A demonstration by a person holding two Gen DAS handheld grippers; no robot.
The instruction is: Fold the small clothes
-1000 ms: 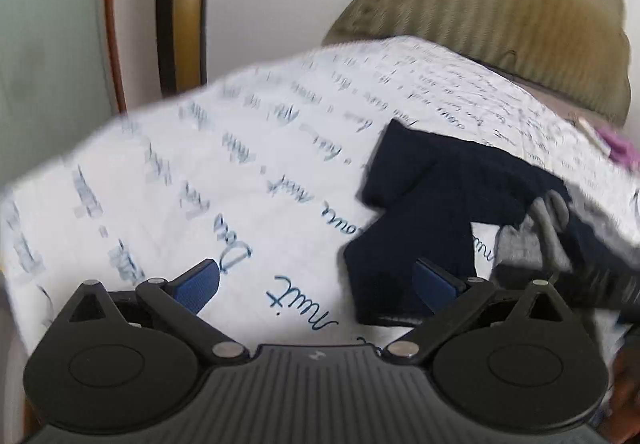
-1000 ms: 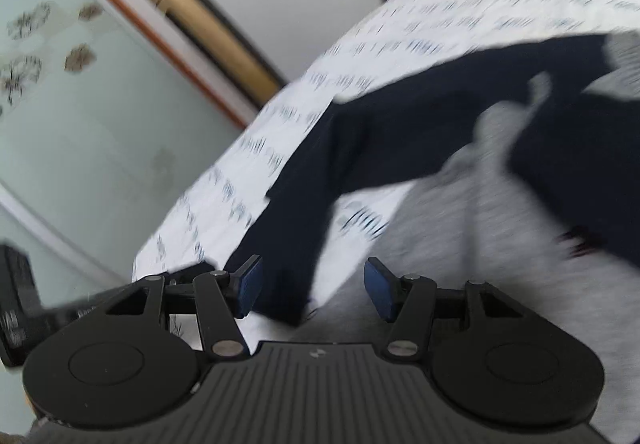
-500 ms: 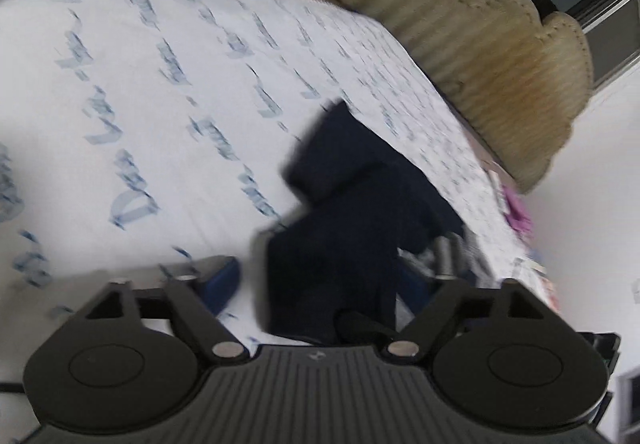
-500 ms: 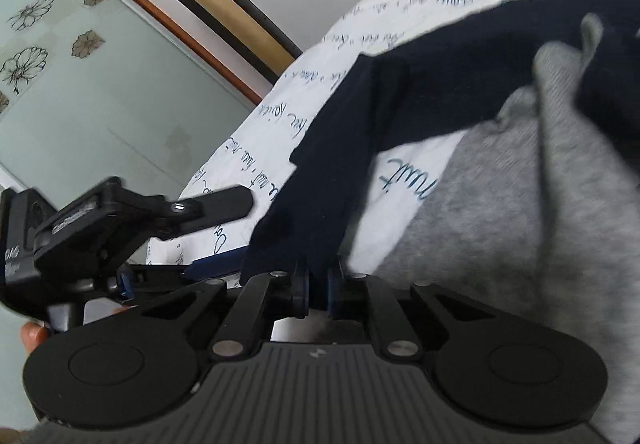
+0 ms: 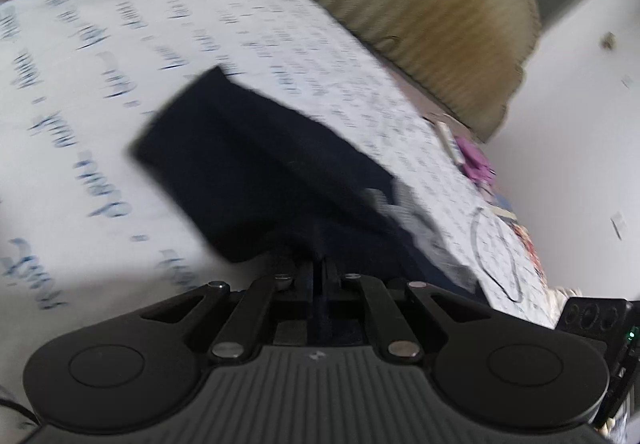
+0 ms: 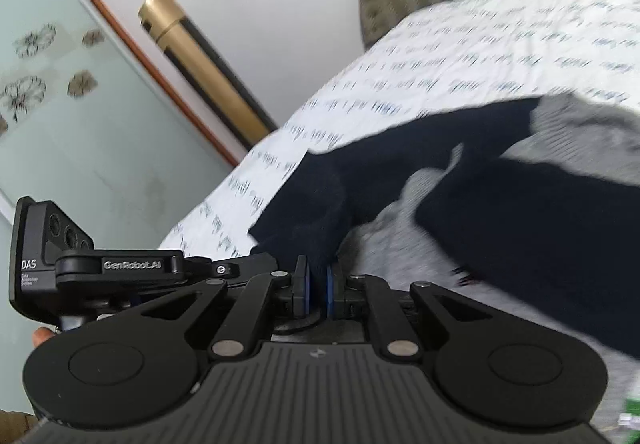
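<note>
1. The navy garment (image 5: 256, 160) lies on the bed sheet (image 5: 100, 92), white with blue script print; this garment is the landmark for all notes below.
2. Left tongs (image 5: 319, 276): jaws pressed together, pinching the near edge of the navy garment. Blur hides the exact amount of cloth caught.
3. Right tongs (image 6: 316, 284): blue pads nearly meeting, with a fold of the navy garment (image 6: 320, 212) nipped between them.
4. Edges: in the left view the garment's far corner sits well inside the sheet, with open printed sheet beyond it and to its left. To its right the sheet runs on to the bed's side, where a purple item (image 5: 474, 160) and small clutter lie.
5. Beyond the garment stands an olive ribbed headboard (image 5: 420, 12), well apart from it.
6. Right view only: a grey garment (image 6: 440, 284) lies touching the navy one, partly under it; a gold-and-black pole (image 6: 200, 68) and a frosted glass panel (image 6: 60, 104) stand left of the bed; the left device body (image 6: 100, 268) sits just beside the right tongs.
7. Left view only: the corner of the right device (image 5: 596, 320) shows at the lower right of the garment.
</note>
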